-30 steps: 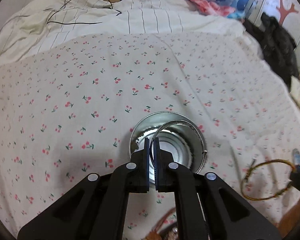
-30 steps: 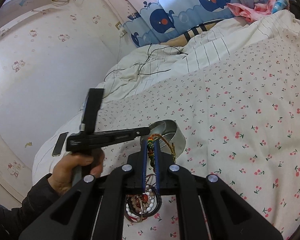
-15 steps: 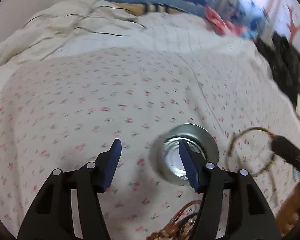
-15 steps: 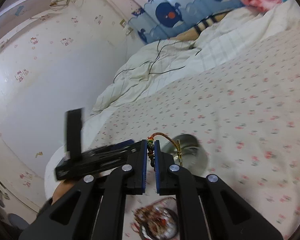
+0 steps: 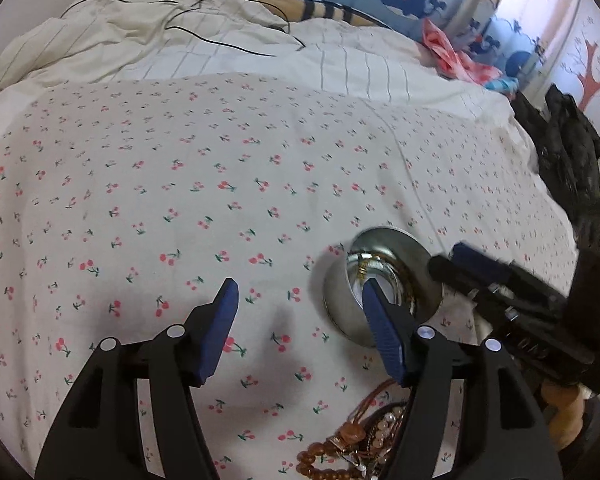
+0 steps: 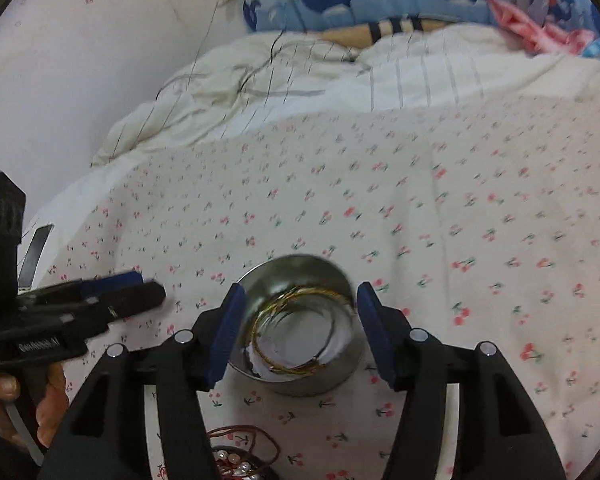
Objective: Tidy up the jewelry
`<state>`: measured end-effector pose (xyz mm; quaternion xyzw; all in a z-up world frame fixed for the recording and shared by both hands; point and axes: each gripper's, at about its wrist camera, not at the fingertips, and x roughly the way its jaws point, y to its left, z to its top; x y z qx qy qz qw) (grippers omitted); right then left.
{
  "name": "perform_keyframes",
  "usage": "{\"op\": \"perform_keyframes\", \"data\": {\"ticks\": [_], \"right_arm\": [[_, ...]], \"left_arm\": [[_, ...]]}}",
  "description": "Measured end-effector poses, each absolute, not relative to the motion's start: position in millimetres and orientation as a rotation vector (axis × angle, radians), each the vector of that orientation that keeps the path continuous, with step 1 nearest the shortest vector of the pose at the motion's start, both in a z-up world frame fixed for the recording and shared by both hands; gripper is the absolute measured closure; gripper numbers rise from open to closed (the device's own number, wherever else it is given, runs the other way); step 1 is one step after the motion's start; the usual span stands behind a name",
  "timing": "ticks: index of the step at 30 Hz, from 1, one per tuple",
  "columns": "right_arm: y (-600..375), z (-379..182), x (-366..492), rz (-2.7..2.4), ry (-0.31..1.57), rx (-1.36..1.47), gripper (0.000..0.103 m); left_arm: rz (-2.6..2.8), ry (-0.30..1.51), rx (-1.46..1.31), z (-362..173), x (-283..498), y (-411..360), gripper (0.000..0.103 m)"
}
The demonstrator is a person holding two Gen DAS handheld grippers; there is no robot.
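The left gripper (image 5: 298,300) has just been opening; its jaws stand spread over the cherry-print sheet (image 5: 180,184), nothing between them. Right of it, the metal bowl (image 6: 300,384) sits upright, mouth up, gold bangles (image 6: 290,336) lying flat inside. The right gripper (image 6: 298,326), jaws just opened and empty, straddles the bowl. Only the left view shows brown bead bracelets (image 5: 340,446); only the right shows pearl beads (image 6: 236,462).

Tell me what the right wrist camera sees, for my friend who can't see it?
The right gripper hangs with open jaws over a metal bowl holding thin gold bangles, on a cherry-print bedsheet. The left gripper is at the left edge, a bead pile below.
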<state>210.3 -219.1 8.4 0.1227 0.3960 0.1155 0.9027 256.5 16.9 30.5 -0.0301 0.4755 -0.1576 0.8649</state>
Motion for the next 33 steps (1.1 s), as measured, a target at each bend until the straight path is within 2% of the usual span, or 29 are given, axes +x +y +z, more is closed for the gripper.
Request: {"op": "perform_keyframes", "data": {"ticks": [5, 8, 9, 10, 11, 14, 19, 22, 24, 25, 28, 30, 32, 33], "right_arm": [[-234, 18, 180, 0.224, 0.814, 0.215, 0.046], [-232, 6, 156, 0.239, 0.868, 0.113, 0.047], [-229, -1, 153, 0.243, 0.889, 0.094, 0.051], [-226, -8, 150, 0.256, 0.910, 0.078, 0.063], [-224, -15, 150, 0.267, 0.931, 0.066, 0.070], [-216, -23, 150, 0.284, 0.944, 0.016, 0.077], [-199, -29, 146, 0.361, 0.962, -0.041, 0.077], [-201, -29, 148, 0.423, 0.979, 0.072, 0.077], [-204, -31, 151, 0.457, 0.996, 0.154, 0.068], [-204, -31, 152, 0.464, 0.996, 0.174, 0.060], [-194, -37, 158, 0.469, 1.029, 0.185, 0.060], [-184, -44, 161, 0.431, 1.057, 0.114, 0.070], [-182, -48, 161, 0.444, 1.071, 0.134, 0.101], [-182, -48, 161, 0.445, 1.076, 0.144, 0.101]], "left_arm": [[-0.367, 1.048, 0.035, 14, 231, 10, 0.039], [-0.386, 1.092, 0.048, 0, 217, 12, 0.039], [-0.393, 1.099, 0.044, -1, 214, 13, 0.039], [-0.403, 1.108, 0.039, -3, 211, 14, 0.039], [-0.418, 1.115, 0.031, -3, 209, 16, 0.039], [-0.456, 1.134, -0.020, -6, 210, 20, 0.038], [-0.464, 1.178, -0.062, -16, 213, 25, 0.037], [-0.448, 1.167, -0.072, -13, 214, 28, 0.033], [-0.433, 1.158, -0.081, -11, 213, 30, 0.029], [-0.429, 1.155, -0.081, -10, 214, 30, 0.028], [-0.427, 1.154, -0.087, -8, 215, 32, 0.027], [-0.425, 1.153, -0.086, -8, 215, 32, 0.027], [-0.426, 1.154, -0.081, -8, 215, 32, 0.027], [-0.431, 1.155, -0.078, -7, 215, 31, 0.027]]}}
